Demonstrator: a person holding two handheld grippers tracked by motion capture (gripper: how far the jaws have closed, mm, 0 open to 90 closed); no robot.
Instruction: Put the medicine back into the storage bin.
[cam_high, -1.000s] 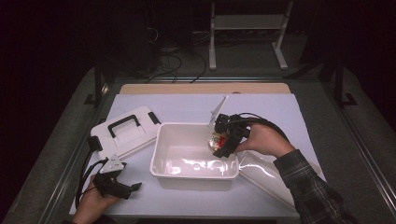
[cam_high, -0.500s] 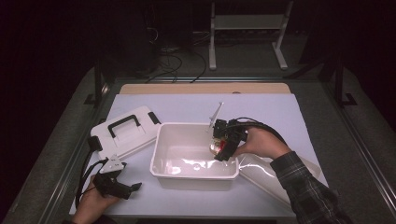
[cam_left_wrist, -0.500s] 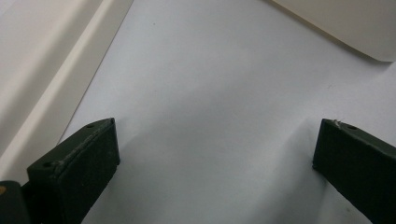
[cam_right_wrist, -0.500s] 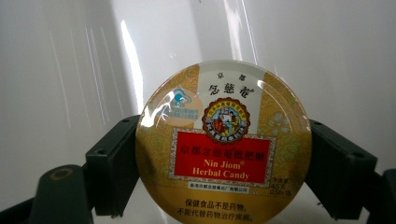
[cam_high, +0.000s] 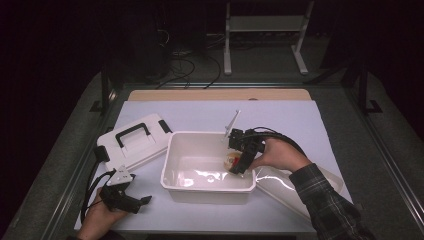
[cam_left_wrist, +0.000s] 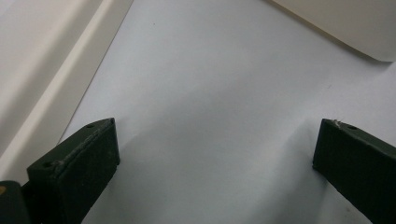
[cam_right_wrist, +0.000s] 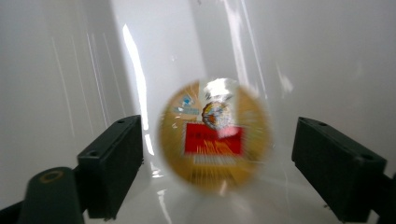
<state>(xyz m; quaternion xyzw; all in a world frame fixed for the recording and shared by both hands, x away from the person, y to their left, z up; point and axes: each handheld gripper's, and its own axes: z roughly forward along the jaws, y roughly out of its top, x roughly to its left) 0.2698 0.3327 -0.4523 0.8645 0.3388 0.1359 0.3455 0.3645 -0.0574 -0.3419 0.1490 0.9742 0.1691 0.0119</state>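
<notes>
The right gripper (cam_high: 239, 166) reaches down into the white tub (cam_high: 200, 184) at the centre of the high view, near the tub's right wall, with the person's hand (cam_high: 277, 154) and plaid sleeve (cam_high: 327, 202) coming in from the lower right. In the right gripper view a small round container with a yellow and red label (cam_right_wrist: 215, 134) lies in the middle of the frame on the tub's glossy white floor, blurred, and the two black jaws stand apart on either side of it with clear gaps, so the gripper has let go; its jaws have just been opening, with the container between them but not pressed. In the high view the same container shows as a small yellowish-red spot just left of the gripper's tips. The left gripper (cam_high: 131, 200) rests low at the lower left of the high view on the pale worktop (cam_high: 280, 117), its jaws spread wide over bare surface in the left gripper view, holding nothing. A white lid with a black handle (cam_high: 134, 141) lies left of the tub, and a clear lid (cam_high: 295, 185) lies just right of it.
</notes>
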